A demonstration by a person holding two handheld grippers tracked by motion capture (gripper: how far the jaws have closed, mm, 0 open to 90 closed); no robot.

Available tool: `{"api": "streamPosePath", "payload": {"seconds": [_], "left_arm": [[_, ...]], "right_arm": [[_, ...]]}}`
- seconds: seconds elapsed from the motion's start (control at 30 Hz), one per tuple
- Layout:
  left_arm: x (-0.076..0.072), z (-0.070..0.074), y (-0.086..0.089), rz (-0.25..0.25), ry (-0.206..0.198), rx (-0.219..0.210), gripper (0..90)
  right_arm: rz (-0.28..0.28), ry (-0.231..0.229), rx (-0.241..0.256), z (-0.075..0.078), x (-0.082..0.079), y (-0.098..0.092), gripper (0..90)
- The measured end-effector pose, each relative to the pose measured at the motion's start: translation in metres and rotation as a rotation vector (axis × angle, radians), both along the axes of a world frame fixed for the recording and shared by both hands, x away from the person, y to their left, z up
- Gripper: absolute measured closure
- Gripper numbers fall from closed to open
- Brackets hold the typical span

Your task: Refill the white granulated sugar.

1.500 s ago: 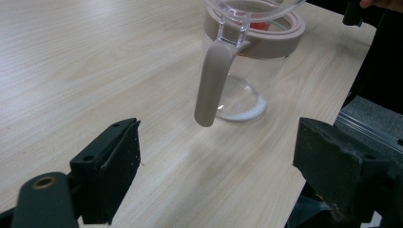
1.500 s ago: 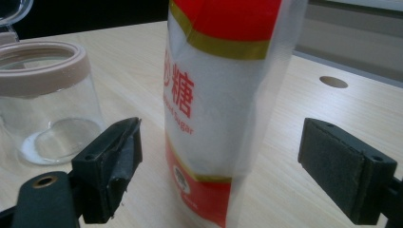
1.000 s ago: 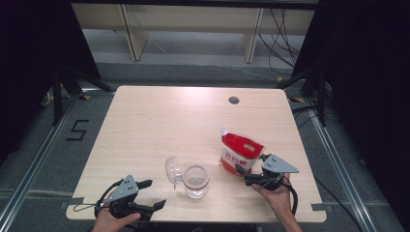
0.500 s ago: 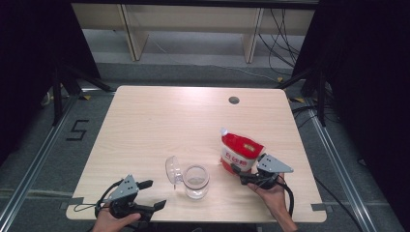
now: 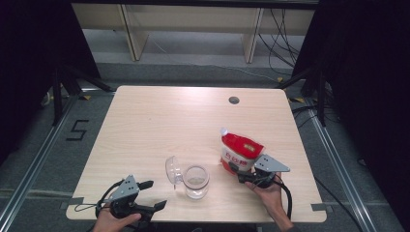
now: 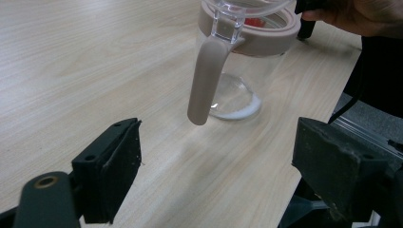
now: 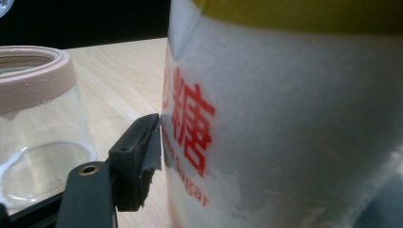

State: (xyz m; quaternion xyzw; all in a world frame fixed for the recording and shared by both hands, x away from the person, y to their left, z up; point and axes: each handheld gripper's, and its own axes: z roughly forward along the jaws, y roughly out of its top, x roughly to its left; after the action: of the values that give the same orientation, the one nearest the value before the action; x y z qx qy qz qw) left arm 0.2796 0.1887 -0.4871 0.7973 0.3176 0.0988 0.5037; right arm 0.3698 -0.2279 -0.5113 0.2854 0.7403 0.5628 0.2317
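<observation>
**Sugar bag being gripped beside the open jar**

The right gripper [image 5: 240, 170] is clamping its jaws on the lower part of the red-and-white sugar bag [image 5: 240, 151], which is standing upright on the table [image 5: 159, 121] just right of the glass jar [image 5: 197, 181]. Holding it low is probably leaving the spout at the top free for tipping. The jar is sitting near the front edge with its hinged lid [image 5: 172, 169] swung open to the left, so its mouth is lying clear. The left gripper [image 5: 153, 195] is waiting near the jar, jaws wide apart and holding nothing, perhaps ready for steadying the jar
</observation>
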Motion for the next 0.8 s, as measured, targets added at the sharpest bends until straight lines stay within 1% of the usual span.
{"api": "streamPosePath", "payload": {"seconds": [0.03,0.07,0.1,0.13,0.17,0.2,0.23,0.27,0.3,0.33,0.37,0.4,0.43,0.47,0.5,0.53,0.57,0.6,0.63,0.67,0.7,0.73,0.77,0.8], "left_arm": [[0.000,0.000,0.000,0.000,0.000,-0.003,16.2],[0.000,0.000,0.000,-0.003,0.000,0.000,16.3],[0.000,0.000,0.000,-0.006,-0.002,0.002,16.3],[0.000,0.000,0.000,0.002,-0.003,0.017,16.2],[0.000,0.000,0.000,0.003,-0.003,0.016,16.3],[0.000,0.000,0.000,-0.003,-0.001,0.004,16.3],[0.000,0.000,0.000,-0.002,-0.002,0.008,16.3],[0.000,0.000,0.000,0.003,-0.002,0.017,16.3],[0.000,0.000,0.000,0.001,-0.003,0.013,16.3],[0.000,0.000,0.000,0.001,-0.003,0.010,16.3],[0.000,0.000,0.000,0.002,-0.002,0.010,16.2],[0.000,0.000,-0.001,0.006,0.003,0.007,16.3],[-0.001,0.000,-0.001,0.017,0.015,-0.004,16.3],[0.000,0.000,-0.001,0.000,0.000,0.005,16.3],[0.000,-0.001,-0.001,0.000,0.003,0.000,16.3],[-0.001,-0.001,-0.002,0.015,0.019,-0.003,16.3],[0.000,-0.001,-0.001,0.009,0.013,0.004,16.3],[-0.001,-0.001,-0.001,0.004,0.013,0.000,16.4],[0.000,0.000,-0.001,-0.004,0.002,0.006,16.4],[0.000,0.000,-0.001,-0.004,-0.001,0.016,16.4],[0.000,0.000,-0.001,-0.005,-0.001,0.012,16.5],[0.000,-0.001,-0.001,-0.009,0.001,0.005,16.5],[0.000,-0.001,-0.001,-0.007,0.005,0.007,16.5],[0.000,-0.001,-0.001,-0.008,0.004,0.004,16.5]], "right_arm": [[0.012,-0.010,0.002,-0.001,0.002,0.000,32.4],[0.007,-0.022,0.014,-0.002,0.003,0.000,32.4],[-0.005,-0.046,-0.011,-0.002,0.005,-0.001,32.0],[0.000,-0.009,-0.001,-0.003,0.004,0.001,31.7],[-0.005,-0.009,-0.001,-0.004,0.004,0.001,31.7],[0.001,0.005,0.026,-0.005,0.004,0.002,31.8],[0.003,-0.008,0.001,-0.004,0.006,0.000,32.2],[0.002,-0.004,0.002,-0.004,0.006,0.000,32.2],[0.005,-0.016,0.019,-0.005,0.007,0.001,32.2],[0.010,-0.026,0.009,-0.005,0.008,0.001,32.3],[0.010,-0.024,0.008,-0.005,0.008,0.001,32.3],[0.005,-0.017,0.013,-0.005,0.008,0.001,32.4],[0.015,-0.029,0.024,-0.005,0.008,0.002,32.4],[0.025,-0.037,0.020,-0.006,0.010,0.001,32.4],[0.025,-0.043,0.003,-0.005,0.011,0.000,32.4],[0.018,-0.038,0.005,-0.005,0.010,0.000,32.3],[0.022,-0.033,0.015,-0.005,0.011,0.001,32.4],[0.009,-0.038,0.031,-0.006,0.011,0.002,33.0],[0.009,-0.038,0.031,-0.006,0.011,0.002,33.0],[0.011,-0.053,0.025,-0.005,0.011,0.002,33.2],[0.020,-0.046,0.030,-0.006,0.012,0.002,34.0],[0.008,-0.057,0.042,-0.006,0.012,0.004,34.7],[0.023,-0.051,0.032,-0.006,0.012,0.003,36.5],[0.042,-0.043,0.046,-0.006,0.011,0.004,37.1]]}}
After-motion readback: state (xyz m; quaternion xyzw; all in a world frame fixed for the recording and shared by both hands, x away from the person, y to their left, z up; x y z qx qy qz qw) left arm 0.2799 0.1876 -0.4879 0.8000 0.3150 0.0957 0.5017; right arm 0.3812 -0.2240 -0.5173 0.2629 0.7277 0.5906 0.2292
